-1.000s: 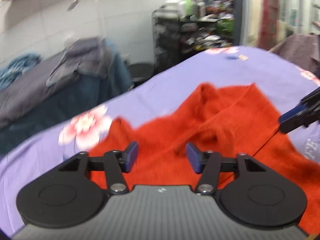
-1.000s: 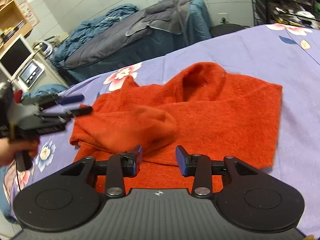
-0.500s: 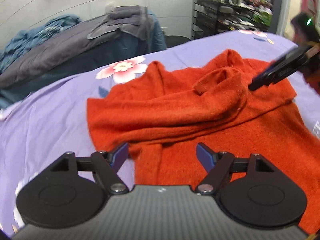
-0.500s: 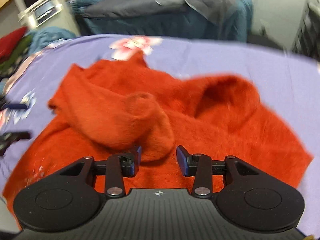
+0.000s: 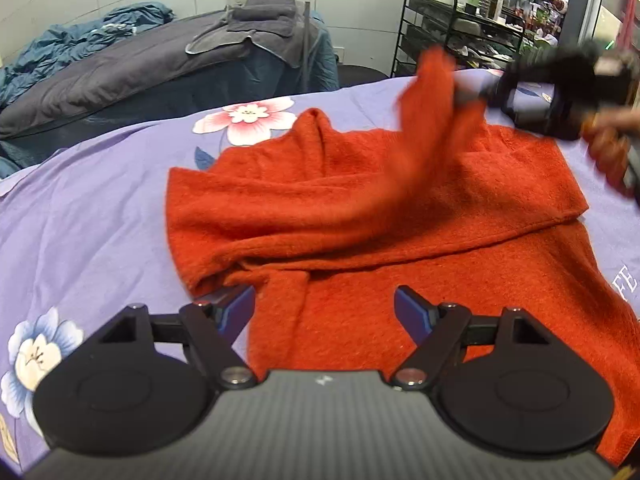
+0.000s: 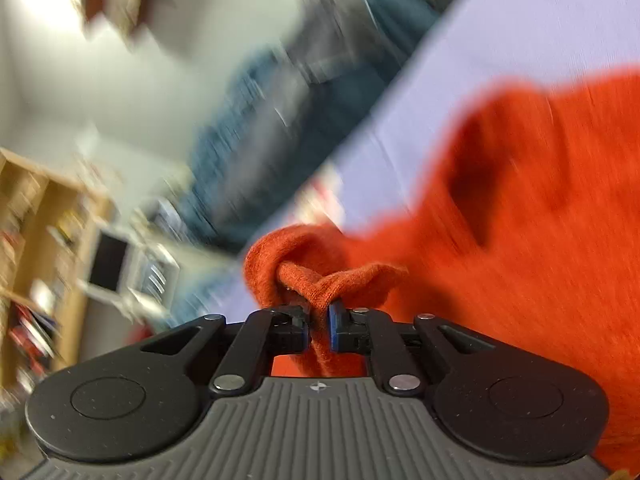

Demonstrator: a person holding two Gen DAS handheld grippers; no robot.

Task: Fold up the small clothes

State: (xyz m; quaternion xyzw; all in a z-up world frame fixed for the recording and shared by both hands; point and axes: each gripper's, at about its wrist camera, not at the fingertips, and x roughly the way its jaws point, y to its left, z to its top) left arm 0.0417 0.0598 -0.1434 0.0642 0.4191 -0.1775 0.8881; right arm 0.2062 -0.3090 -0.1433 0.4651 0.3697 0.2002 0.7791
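Orange garment [image 5: 400, 216]: fuzzy, towel-like knit, rumpled in soft folds on the lilac sheet; one end is lifted at the far right.
Sheet [image 5: 92, 208]: smooth lilac cloth printed with pink and white flowers, covering the bed.
Left gripper [image 5: 324, 306]: black linkage arms with blue pads, low over the near edge of the garment; its jaws stand wide apart with nothing pinched, cloth lying below the gap.
Right gripper, left wrist view [image 5: 472, 94]: blurred black shape at the upper right, holding the raised orange end; a hand [image 5: 608, 148] grips its handle.
Background: dark grey and blue bedding [image 5: 120, 68] piled behind, and a black wire rack [image 5: 452, 36] of bottles.
Right gripper, right wrist view [image 6: 319, 326]: jaws closing, a bunched, rolled fold of the orange garment [image 6: 520, 216] pressed between the blue pads.
Surroundings, right wrist view: heavily blurred and tilted; wooden shelving [image 6: 36, 216] at the left.
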